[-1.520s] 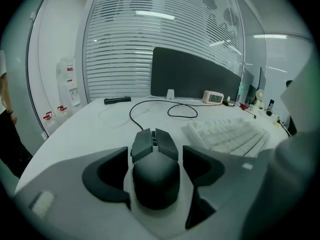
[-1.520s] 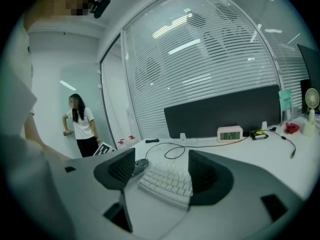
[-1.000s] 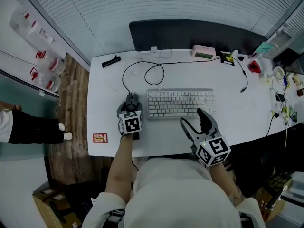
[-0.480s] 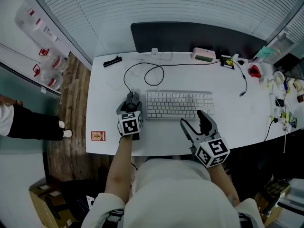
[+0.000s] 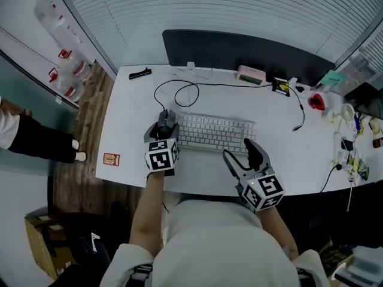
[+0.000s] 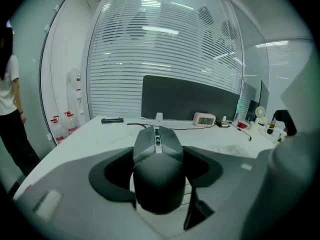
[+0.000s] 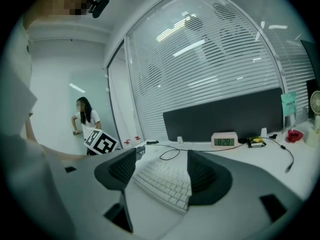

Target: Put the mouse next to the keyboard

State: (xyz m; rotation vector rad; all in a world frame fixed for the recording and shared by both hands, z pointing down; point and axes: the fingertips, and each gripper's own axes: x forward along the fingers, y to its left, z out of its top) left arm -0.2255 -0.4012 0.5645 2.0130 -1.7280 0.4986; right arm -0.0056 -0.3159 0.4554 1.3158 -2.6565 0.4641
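A dark wired mouse (image 5: 165, 120) lies on the white desk (image 5: 128, 121), close against the left end of the pale keyboard (image 5: 215, 133). My left gripper (image 5: 164, 128) reaches over it from the near side. In the left gripper view the mouse (image 6: 158, 164) fills the gap and both pads press its sides, so the gripper is shut on it. My right gripper (image 5: 237, 149) hangs open over the desk's near edge by the keyboard's right end. The right gripper view has the keyboard (image 7: 167, 181) lying beyond the gap of the right gripper (image 7: 162, 171), which holds nothing.
The mouse cable (image 5: 179, 91) loops behind the keyboard. A dark screen panel (image 5: 239, 46) backs the desk, with a small clock (image 5: 250, 74), a black bar (image 5: 139, 73) and a red object (image 5: 316, 101) near it. A card (image 5: 111, 158) lies at the left edge. A person (image 5: 30, 139) stands left.
The head view has swung a little, shifting the whole desk in frame. Both grippers keep nearly the same places against the keyboard, and the mouse stays between the left jaws.
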